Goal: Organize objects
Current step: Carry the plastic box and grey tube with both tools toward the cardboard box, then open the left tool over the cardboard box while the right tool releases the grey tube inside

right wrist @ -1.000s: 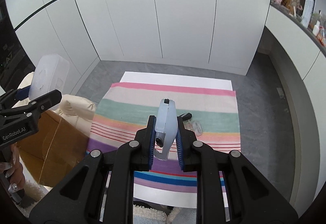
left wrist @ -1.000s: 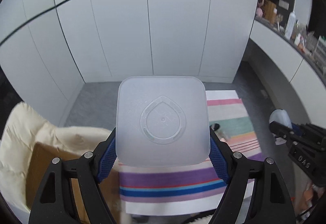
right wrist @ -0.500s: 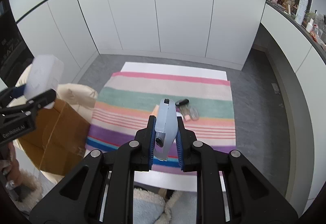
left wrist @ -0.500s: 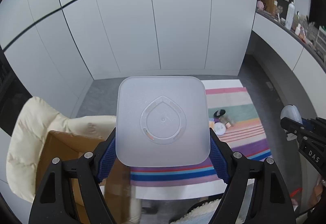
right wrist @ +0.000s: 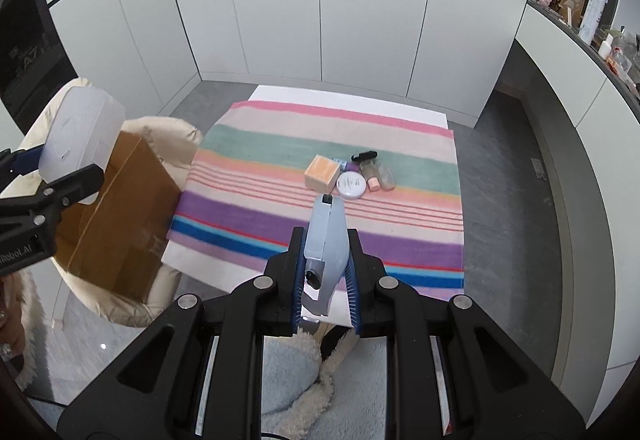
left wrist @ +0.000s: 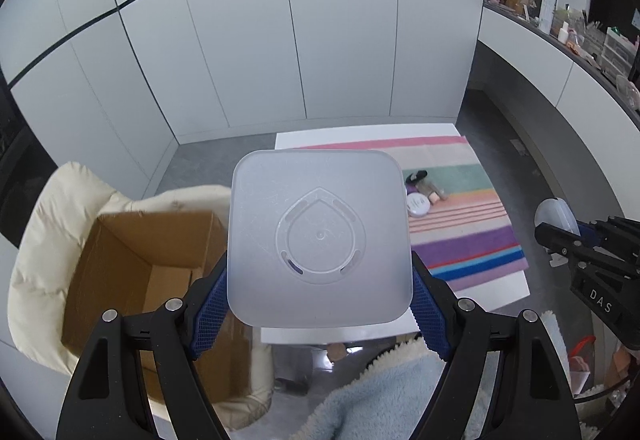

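My left gripper (left wrist: 320,300) is shut on a frosted white square container (left wrist: 320,240), whose base with a drop-shaped emblem faces the camera. It hangs above the right edge of an open cardboard box (left wrist: 140,260). In the right wrist view the same container (right wrist: 80,136) shows at far left over the box (right wrist: 120,216). My right gripper (right wrist: 326,240) is shut on a thin pale-blue lid (right wrist: 326,228), held edge-on above the near part of the striped cloth (right wrist: 280,208). The lid (left wrist: 556,214) also shows at the right of the left wrist view.
The box rests on a cream padded chair (left wrist: 60,220) left of the white table (right wrist: 344,100). On the cloth lie a peach cube (right wrist: 321,171), a round white tin (right wrist: 351,185), small bottles (right wrist: 376,176) and a black item (right wrist: 364,156). A cluttered shelf (left wrist: 560,24) runs along the right wall.
Both grippers have drawn back and to the left, still holding container and lid. The box now lies open under the left gripper, and the small items on the cloth have come into full view.
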The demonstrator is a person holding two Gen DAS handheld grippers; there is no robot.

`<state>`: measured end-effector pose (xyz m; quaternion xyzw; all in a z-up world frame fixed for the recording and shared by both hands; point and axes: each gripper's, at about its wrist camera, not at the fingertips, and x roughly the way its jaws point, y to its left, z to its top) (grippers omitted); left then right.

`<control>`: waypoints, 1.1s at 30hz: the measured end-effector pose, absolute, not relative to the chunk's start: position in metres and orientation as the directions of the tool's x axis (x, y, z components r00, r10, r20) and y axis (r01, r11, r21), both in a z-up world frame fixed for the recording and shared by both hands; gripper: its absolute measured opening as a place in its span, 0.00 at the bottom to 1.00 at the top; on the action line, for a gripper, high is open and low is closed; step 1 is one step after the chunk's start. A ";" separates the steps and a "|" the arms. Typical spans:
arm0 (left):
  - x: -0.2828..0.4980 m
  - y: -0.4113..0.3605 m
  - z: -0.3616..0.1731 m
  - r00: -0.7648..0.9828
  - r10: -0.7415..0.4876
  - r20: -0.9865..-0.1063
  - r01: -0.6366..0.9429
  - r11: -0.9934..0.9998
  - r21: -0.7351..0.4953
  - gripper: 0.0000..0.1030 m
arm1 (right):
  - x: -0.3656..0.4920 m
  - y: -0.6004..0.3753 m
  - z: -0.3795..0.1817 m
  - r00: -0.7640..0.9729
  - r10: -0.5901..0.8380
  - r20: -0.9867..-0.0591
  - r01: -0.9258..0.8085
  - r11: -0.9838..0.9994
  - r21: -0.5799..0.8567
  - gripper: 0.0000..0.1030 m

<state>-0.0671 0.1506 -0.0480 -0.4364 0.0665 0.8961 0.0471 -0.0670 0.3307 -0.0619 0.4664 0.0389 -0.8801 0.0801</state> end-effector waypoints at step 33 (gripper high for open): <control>-0.053 -0.001 -0.085 -0.571 -0.187 -0.799 0.187 -0.978 0.096 0.78 | -0.060 0.170 -0.087 -0.459 -0.243 -0.854 0.501 -0.865 -0.024 0.18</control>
